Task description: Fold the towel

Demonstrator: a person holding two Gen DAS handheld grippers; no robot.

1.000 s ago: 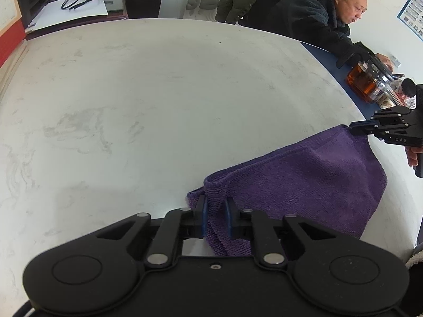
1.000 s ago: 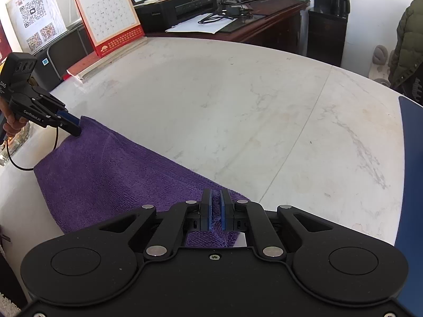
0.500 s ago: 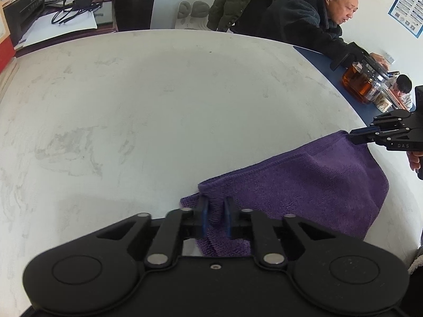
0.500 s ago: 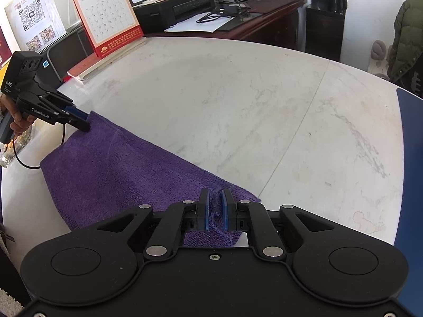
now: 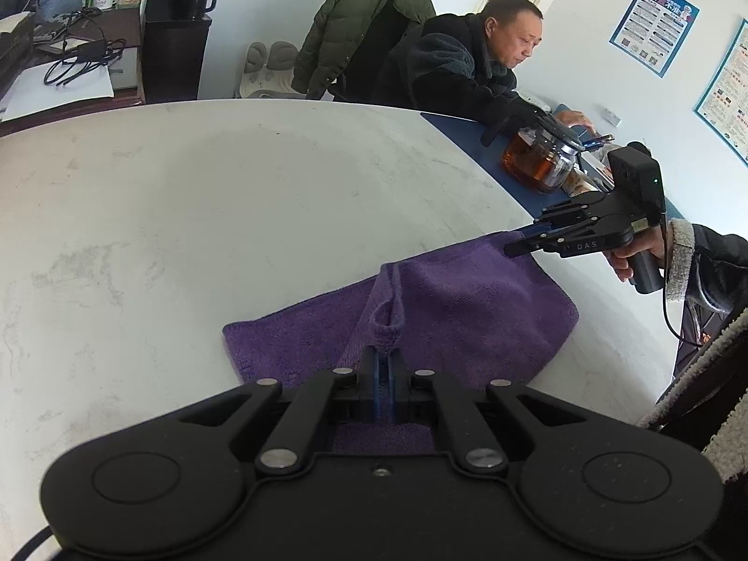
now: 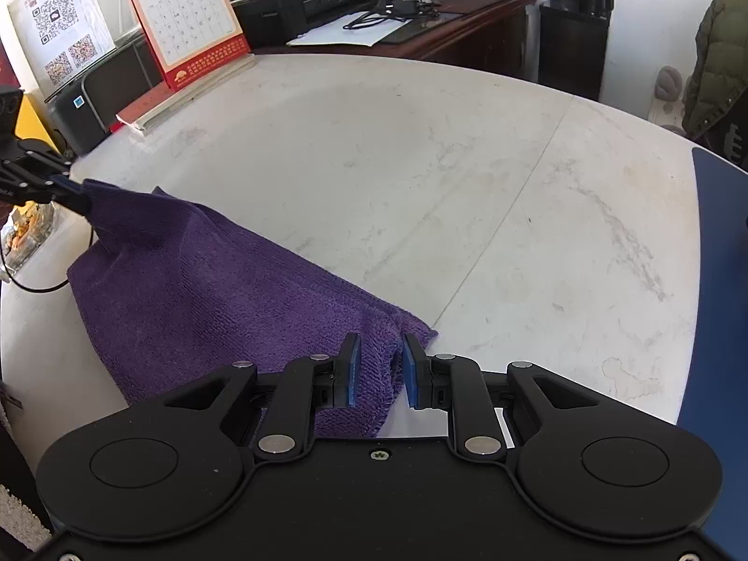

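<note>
left wrist view: the left gripper [image 5: 384,374] has its blue pads pressed together on a corner of the purple towel [image 5: 458,308], which rises off the white table [image 5: 210,215] as a pinched loop. judged purpose: that corner is held up so it can be carried across for a fold. the rest of the cloth lies flat near the table's near edge. at the far corner the right gripper [image 5: 528,240], in a hand [image 5: 629,262] with a fleece cuff, sits at the towel's edge; from here its gap cannot be made out. a glass teapot [image 5: 542,163] stands well apart on the blue strip, where a seated person [image 5: 467,70] leans.

right wrist view: the right gripper [image 6: 378,371] has its jaws opening, a narrow gap, with towel [image 6: 196,290] between the pads [image 6: 351,374] but no pad pressing on it. judged purpose: this corner is being let go so it stays lying on the table [image 6: 420,177]. the left gripper [image 6: 70,196] at the frame's left edge lifts its corner, the cloth sloping from it down to the table. a desk calendar [image 6: 191,23] stands well clear.
</note>
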